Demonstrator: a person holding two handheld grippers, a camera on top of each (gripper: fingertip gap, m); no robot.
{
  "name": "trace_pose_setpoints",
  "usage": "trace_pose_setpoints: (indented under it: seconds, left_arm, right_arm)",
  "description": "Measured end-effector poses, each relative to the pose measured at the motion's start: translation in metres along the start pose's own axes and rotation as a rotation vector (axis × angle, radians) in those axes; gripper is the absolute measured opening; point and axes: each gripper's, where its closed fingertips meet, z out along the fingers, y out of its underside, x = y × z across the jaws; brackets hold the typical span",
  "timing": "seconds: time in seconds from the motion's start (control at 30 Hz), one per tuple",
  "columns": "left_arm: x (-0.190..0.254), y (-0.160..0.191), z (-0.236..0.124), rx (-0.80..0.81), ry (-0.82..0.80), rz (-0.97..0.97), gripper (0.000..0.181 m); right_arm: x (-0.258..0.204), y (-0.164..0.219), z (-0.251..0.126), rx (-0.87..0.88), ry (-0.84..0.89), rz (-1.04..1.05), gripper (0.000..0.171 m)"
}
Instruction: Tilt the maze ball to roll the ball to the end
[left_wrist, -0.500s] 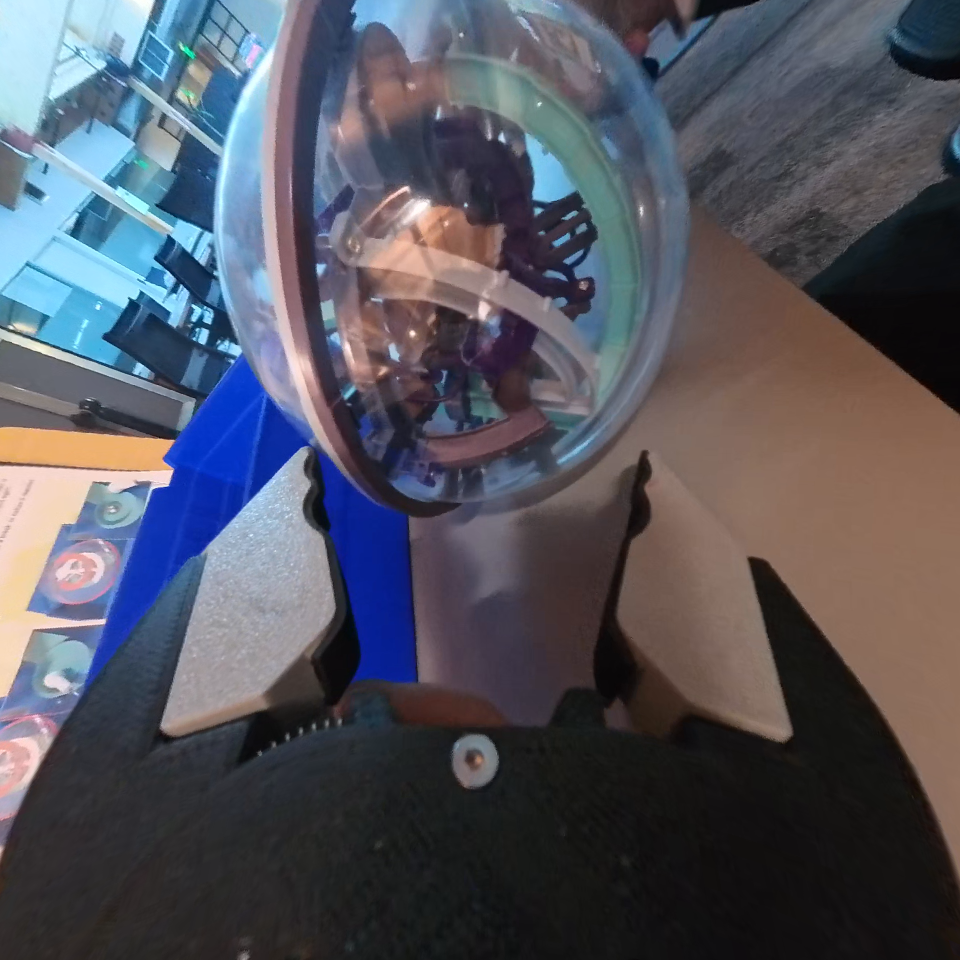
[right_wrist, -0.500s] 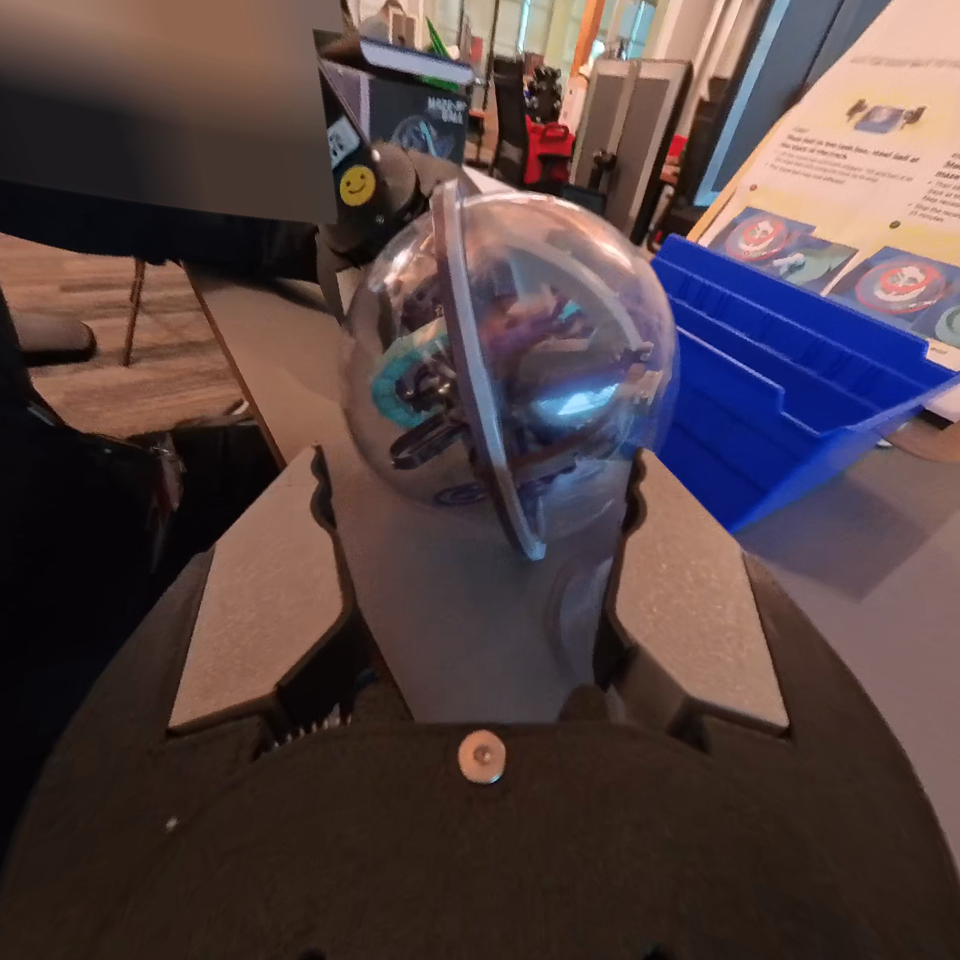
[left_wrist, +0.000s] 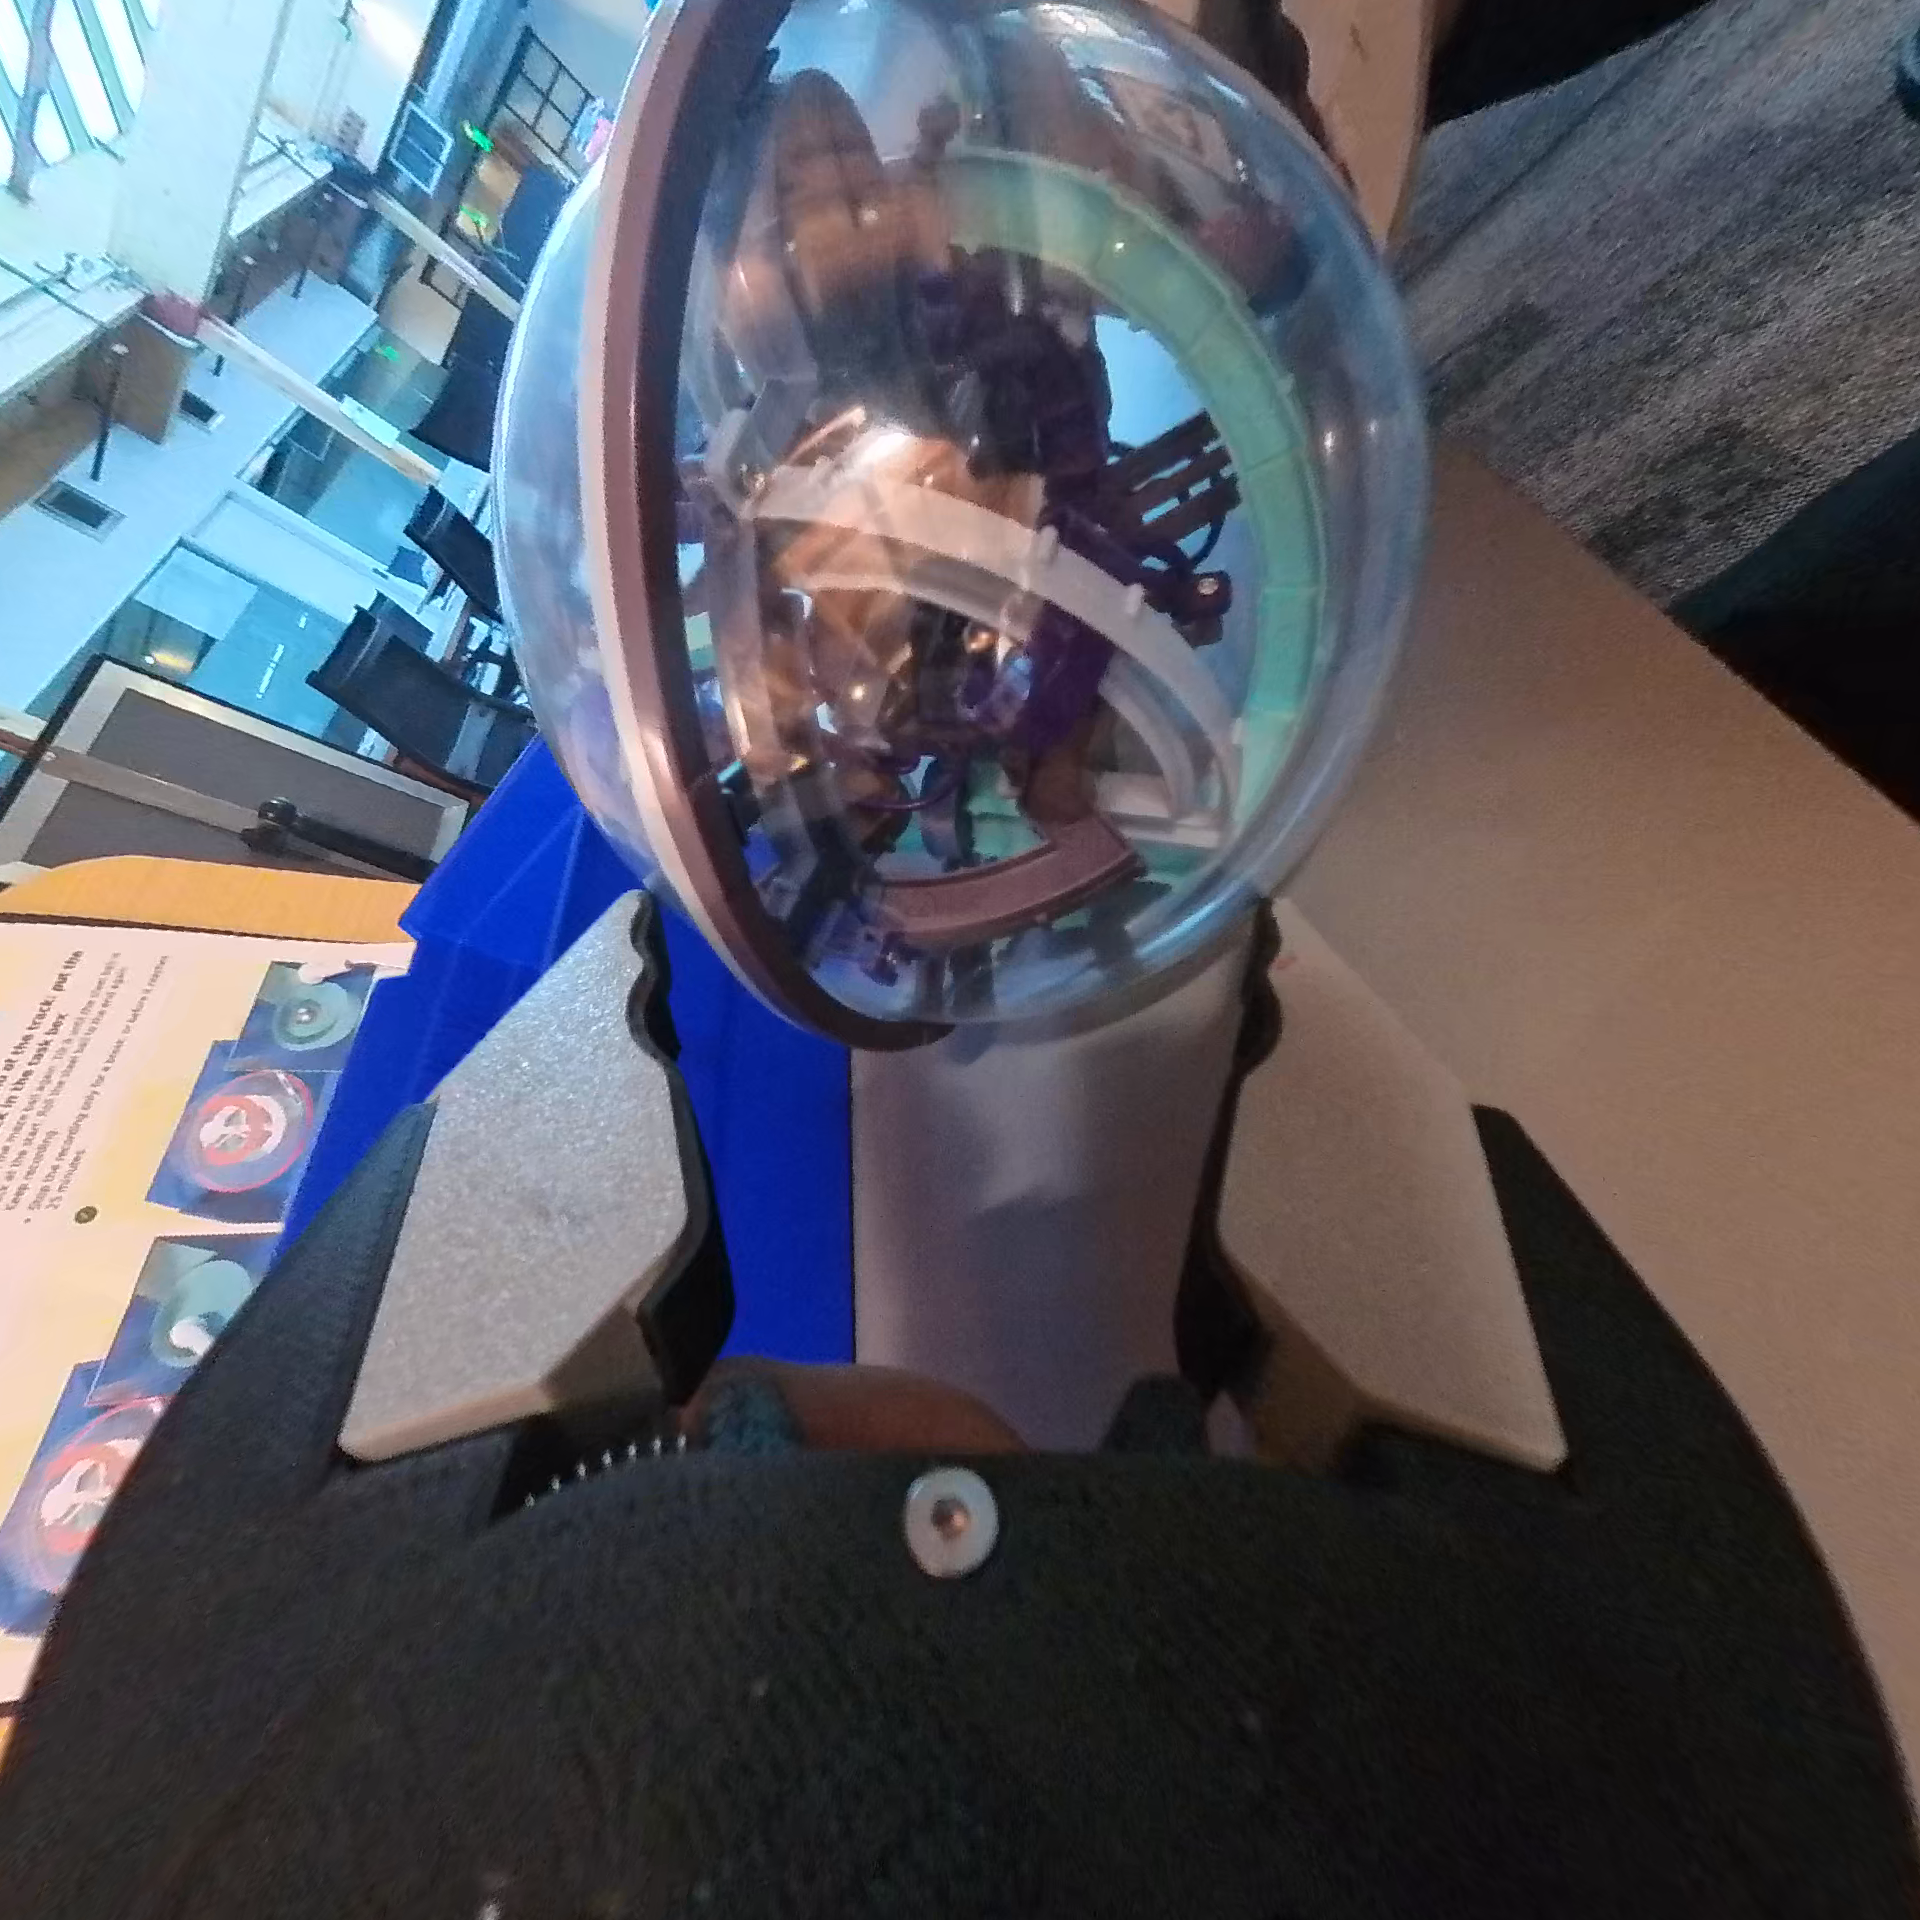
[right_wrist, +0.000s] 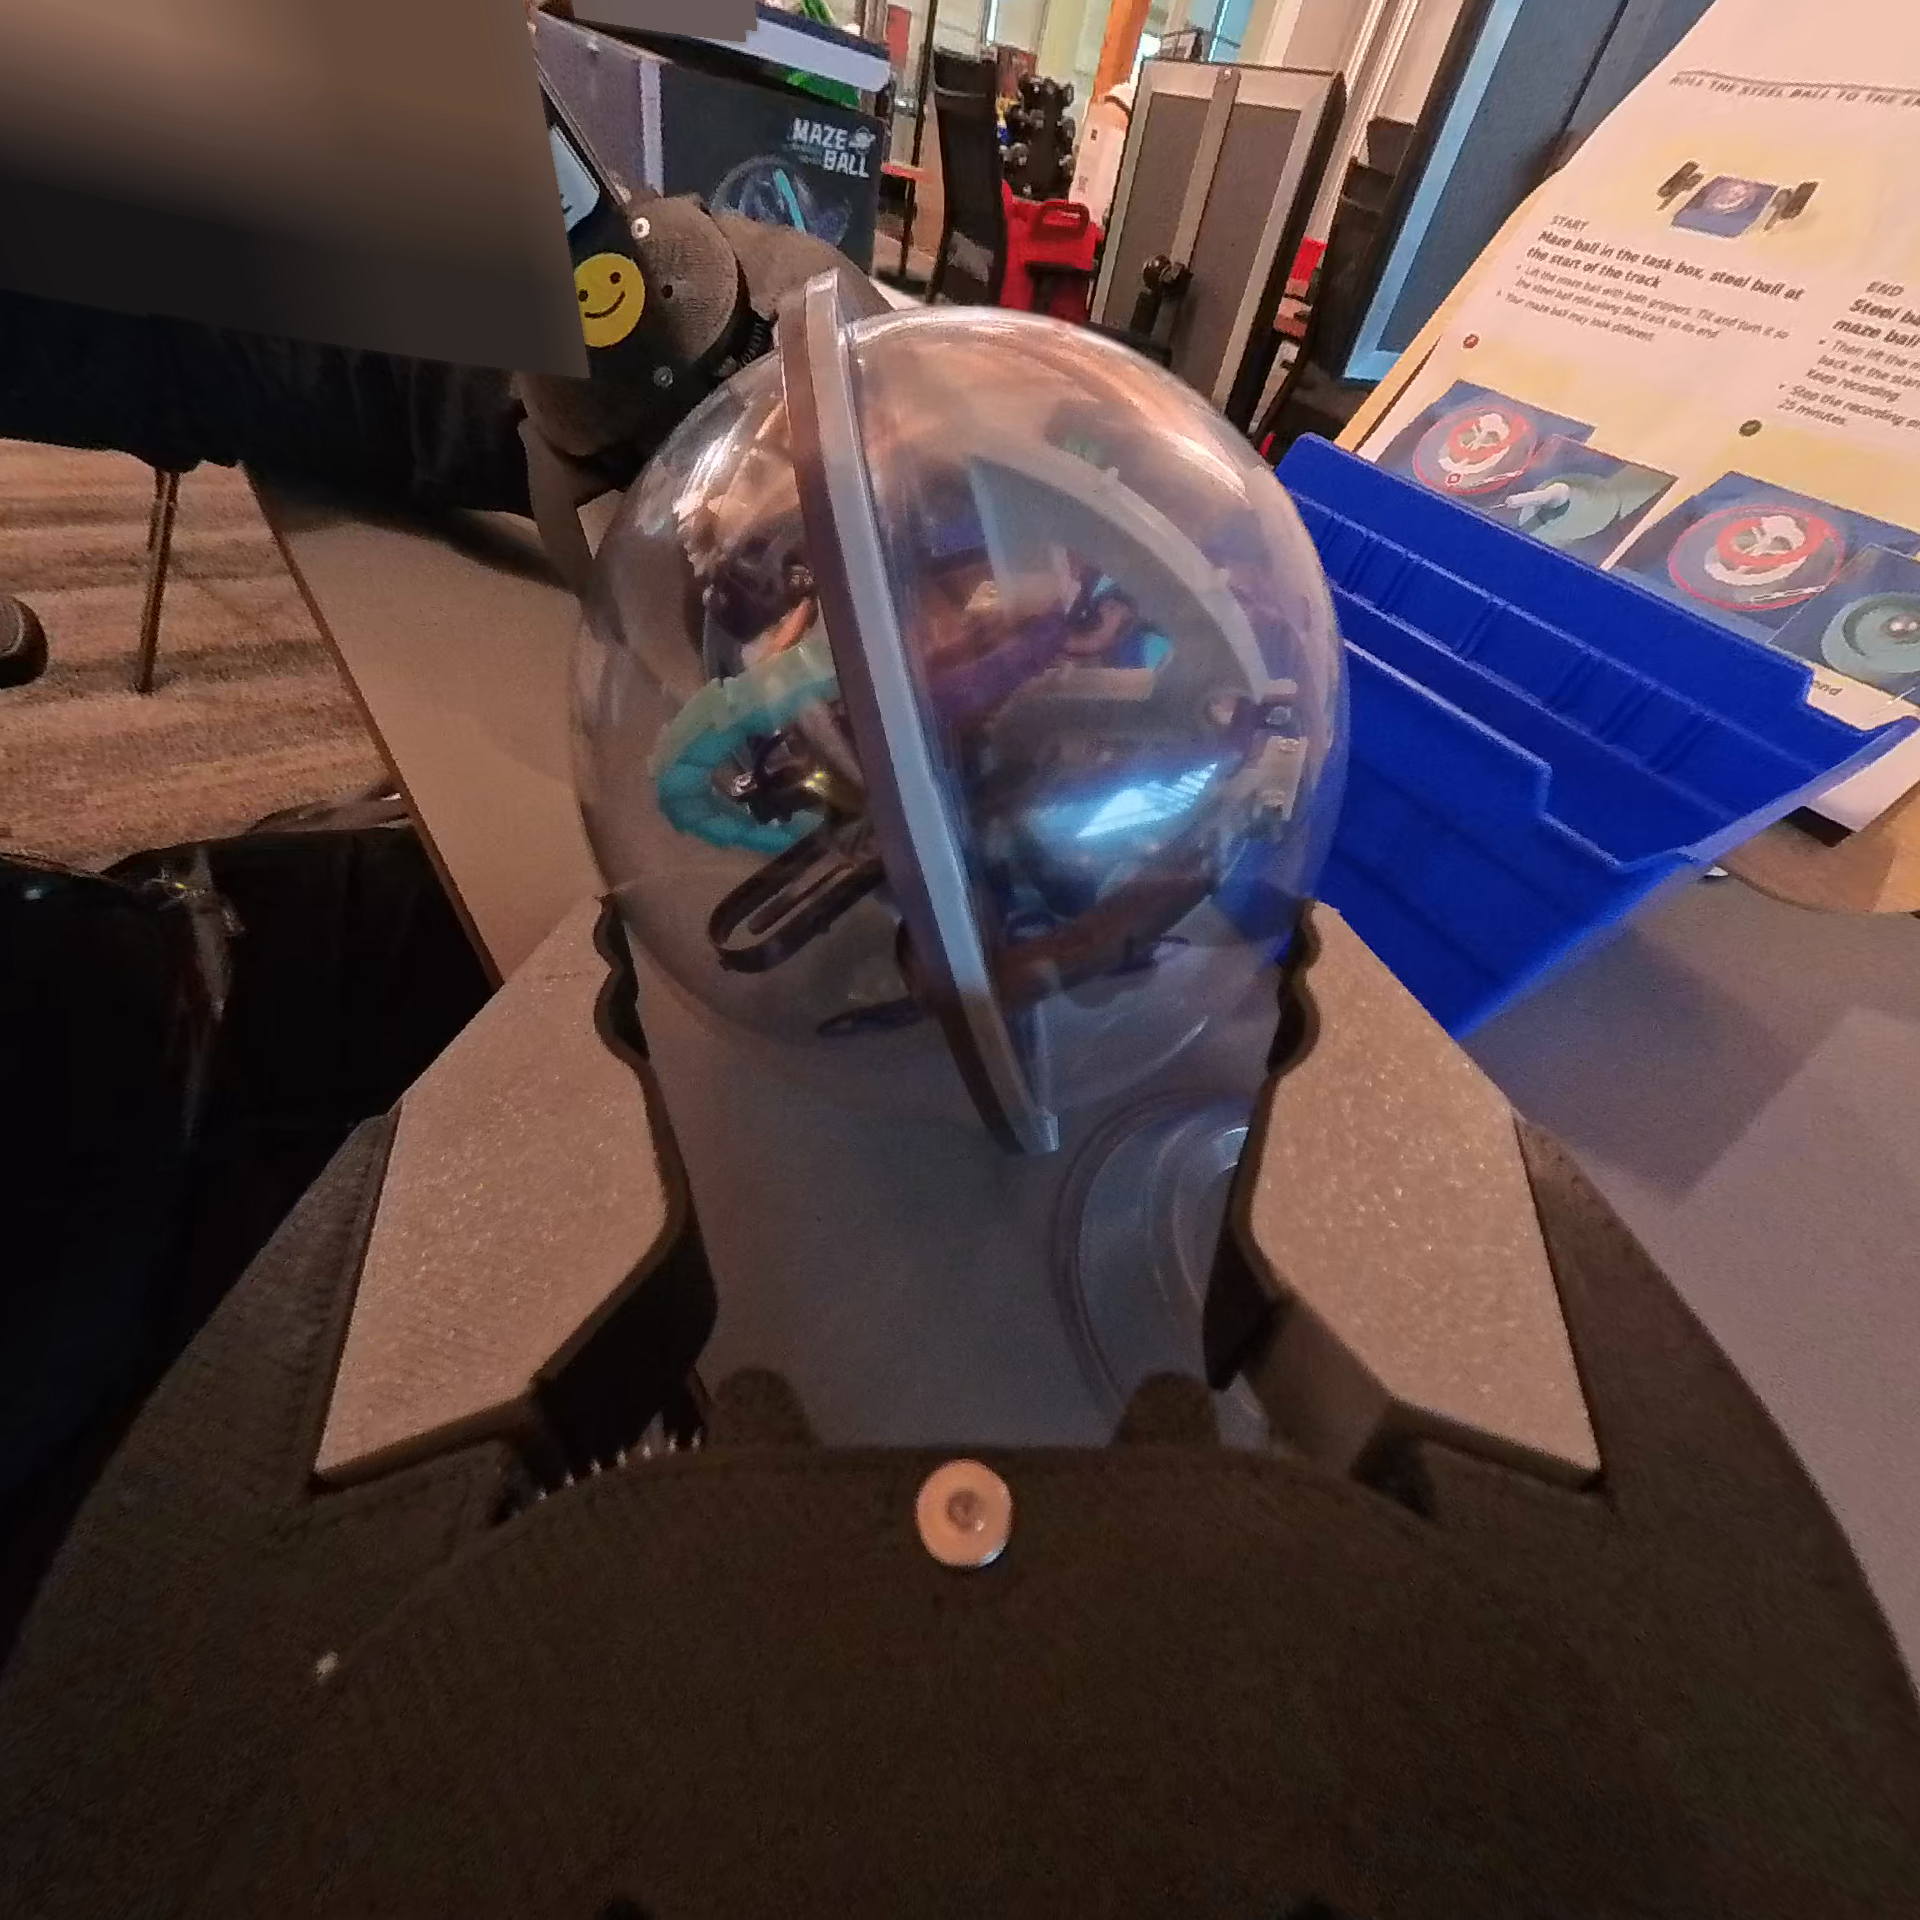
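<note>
The maze ball (left_wrist: 987, 520) is a clear sphere with a grey seam ring and green, white and purple tracks inside. It hangs above the table, pinched between my two grippers from opposite sides. My left gripper (left_wrist: 948, 925) is open wide, its fingertips (left_wrist: 623, 935) against the sphere's near side. My right gripper (right_wrist: 951, 925) is open wide too, cradling the maze ball (right_wrist: 1039, 675) the same way. The left gripper (right_wrist: 675, 281) shows behind the ball in the right wrist view. I cannot make out the small steel ball inside.
A blue bin (right_wrist: 1558, 748) stands on the grey table (right_wrist: 1714, 1091), with an instruction sheet (right_wrist: 1714, 364) leaning behind it. A clear round stand (right_wrist: 1143, 1195) lies under the ball. A maze ball box (right_wrist: 790, 177) stands farther back. The table edge and carpet (left_wrist: 1662, 312) lie beyond.
The ball has tilted a little between the grippers; its seam ring leans further left in the right wrist view. Both grippers stay open against it.
</note>
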Motion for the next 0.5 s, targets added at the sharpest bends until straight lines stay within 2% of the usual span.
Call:
trace_pose_setpoints:
  seconds: [0.5]
  left_arm:
    - [-0.0021,-0.0059,-0.0015,-0.046,-0.025,0.068,0.116]
  right_arm:
    - [-0.0006,0.0095,0.0086,-0.075,0.053,-0.055,0.125]
